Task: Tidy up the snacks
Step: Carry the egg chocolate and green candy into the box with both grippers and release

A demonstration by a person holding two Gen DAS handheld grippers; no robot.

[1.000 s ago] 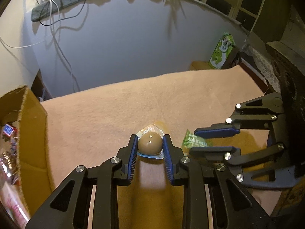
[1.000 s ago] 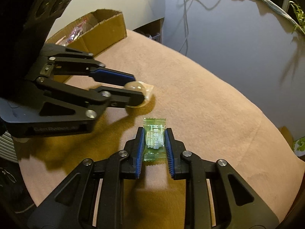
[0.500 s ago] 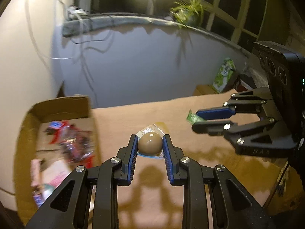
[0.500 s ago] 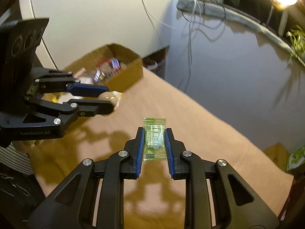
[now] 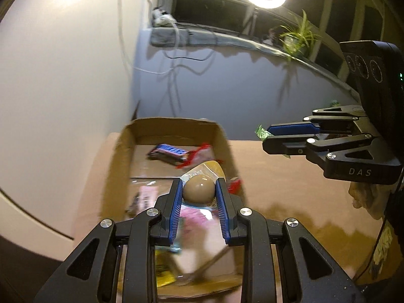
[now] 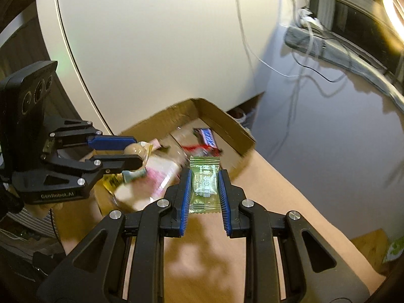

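Note:
My left gripper (image 5: 198, 189) is shut on a brown egg-shaped snack in a clear wrapper (image 5: 199, 189) and holds it in the air above the open cardboard box (image 5: 176, 125). It also shows in the right wrist view (image 6: 137, 155), over the box (image 6: 227, 121). My right gripper (image 6: 204, 184) is shut on a green candy packet (image 6: 204, 184) and holds it in the air near the box's right wall. In the left wrist view the right gripper (image 5: 267, 136) is at the right with the packet's green corner (image 5: 261, 132) sticking out.
The box holds several snacks, among them a blue bar (image 5: 168, 152) (image 6: 208, 136) and a pink pack (image 6: 161, 174). The box sits on a tan cloth-covered table (image 5: 277, 171) beside a white wall (image 5: 63, 75). Cables (image 6: 298, 58) hang behind.
Both grippers have lifted and swung left toward the box with their snacks. The left gripper now hangs over the box interior; the right one has come up to the box's edge.

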